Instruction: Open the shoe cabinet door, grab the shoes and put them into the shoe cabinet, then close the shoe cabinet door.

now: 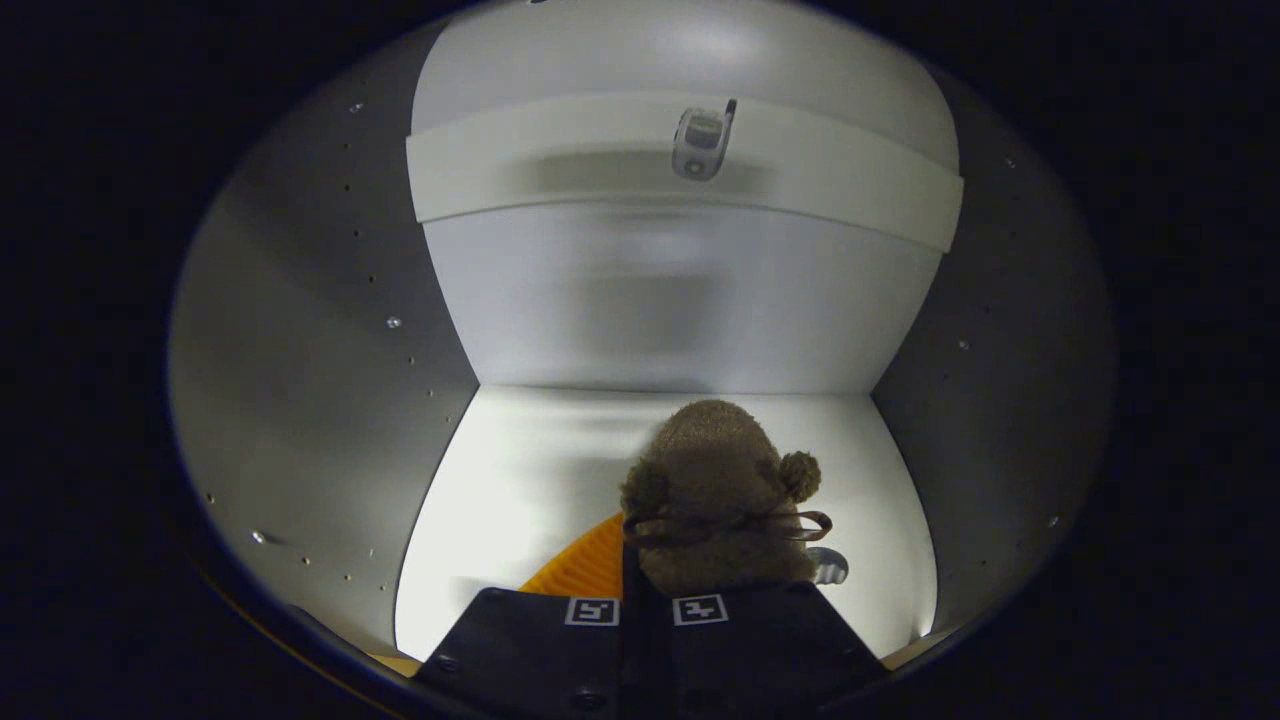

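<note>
Since the shoe cabinet [700, 300] stands open w/ its white floor panel [520, 480] bare, the gripper [645, 608] reaches inside so the load can be set straight down on it, below the cross rail [560, 170] and its metal fitting [702, 140]. The fingers sit nearly together, pinching the heel of the fuzzy brown slipper [715, 480], toe aimed at the back wall, i.e. ready to rest there. The orange sole [590, 565] peeks out beside it; whether it touches the floor yet, can't tell.

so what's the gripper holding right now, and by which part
The gripper, fingers shut, holds a fuzzy brown slipper by its rear edge, inside the cabinet.
</note>
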